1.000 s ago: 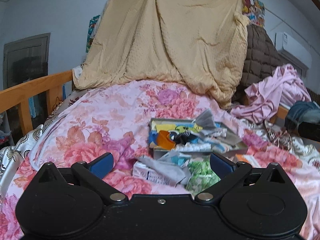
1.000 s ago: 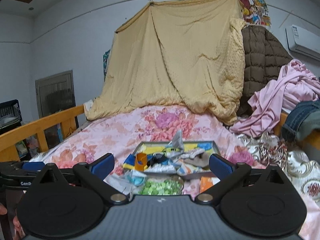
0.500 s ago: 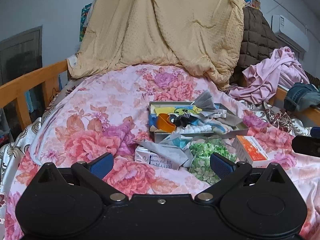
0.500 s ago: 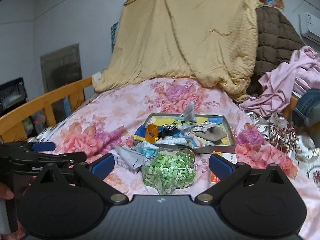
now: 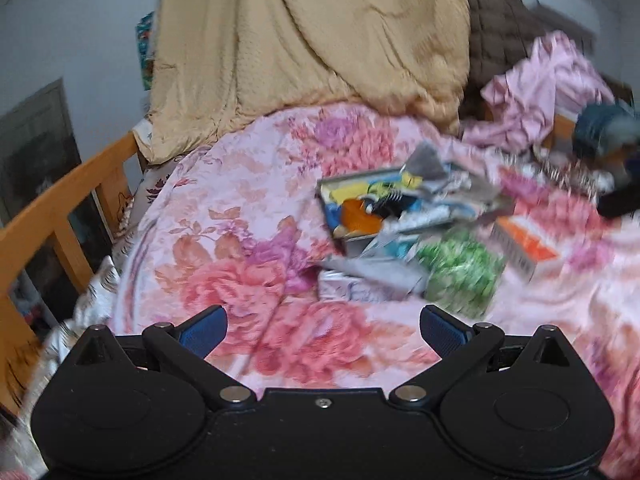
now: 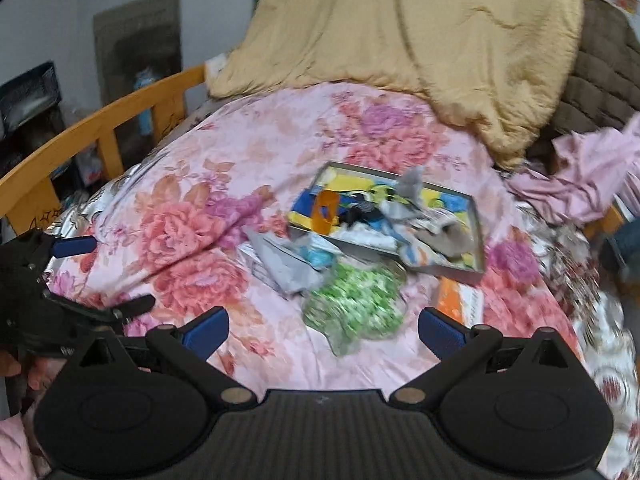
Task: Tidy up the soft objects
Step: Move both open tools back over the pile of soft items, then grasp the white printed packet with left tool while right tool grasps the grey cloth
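Pink floral quilt (image 6: 224,216), tan blanket (image 6: 420,28), green-speckled bag (image 6: 356,304), orange-and-white box (image 5: 524,246).

Soft, even indoor light is seen; motion blur smears the green-speckled clear bag (image 5: 460,276) (image 6: 356,308), and edges are bent by fisheye distortion.

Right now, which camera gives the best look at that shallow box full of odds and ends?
The right wrist view: the shallow box shows all four rims from above. The left wrist view shows the shallow box lower, more blurred, its right end hidden under clutter.

Right gripper (image 6: 323,330) wide apart above floral quilt (image 6: 240,208); green bag (image 6: 356,304) just before cluttered tray (image 6: 478,240)
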A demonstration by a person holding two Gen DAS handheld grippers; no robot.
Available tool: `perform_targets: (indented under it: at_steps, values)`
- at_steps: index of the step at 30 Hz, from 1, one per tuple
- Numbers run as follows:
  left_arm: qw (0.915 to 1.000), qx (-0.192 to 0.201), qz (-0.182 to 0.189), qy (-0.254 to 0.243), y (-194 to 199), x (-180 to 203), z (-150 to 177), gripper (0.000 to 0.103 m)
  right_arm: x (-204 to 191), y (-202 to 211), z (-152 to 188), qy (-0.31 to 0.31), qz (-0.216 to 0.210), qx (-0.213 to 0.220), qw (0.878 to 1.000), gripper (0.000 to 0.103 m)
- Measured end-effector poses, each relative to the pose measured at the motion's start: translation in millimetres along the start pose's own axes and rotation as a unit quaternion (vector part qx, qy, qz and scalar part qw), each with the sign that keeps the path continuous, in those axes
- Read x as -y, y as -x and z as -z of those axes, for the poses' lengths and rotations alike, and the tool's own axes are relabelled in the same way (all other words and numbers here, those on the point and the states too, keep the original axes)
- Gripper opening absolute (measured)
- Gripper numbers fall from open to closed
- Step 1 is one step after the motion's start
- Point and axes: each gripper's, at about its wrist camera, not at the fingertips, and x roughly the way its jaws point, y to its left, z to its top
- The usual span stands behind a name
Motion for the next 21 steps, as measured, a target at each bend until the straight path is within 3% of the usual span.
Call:
perform_targets:
  at_steps: [3,7,12,16,21]
  values:
    - [1.0000,0.008,0.001,0.000,-13.8,-14.9,-3.8,0.102,-6.5,-23.8,-32.6,0.014,-0.019,-0.030,0.999,0.103]
    - [0.9980,0.000,0.016,0.062,-49.5,-34.5,-8.8,0.102,-9.5,-47.2,-49.1,0.070,-0.034,-0.006,0.997,0.103]
    - [0.9952,0.018,0.047,0.084,-82.5,-48.1,-6.5,0.102,-10.4,-84.2,-36.1,0.114,-0.060,0.047,0.990,0.103]
    - [0.9936,0.026,0.078,0.077,-105.7,-54.9,-2.8,0.102,-11.3,-126.2,-25.6,0.105,-0.084,0.012,0.991,0.103]
    - [0.9918,0.004,0.109,0.067,-148.0,-59.6,-14.5,0.102,-13.7,-155.3,-12.6,0.186,-0.098,0.002,0.978,0.103]
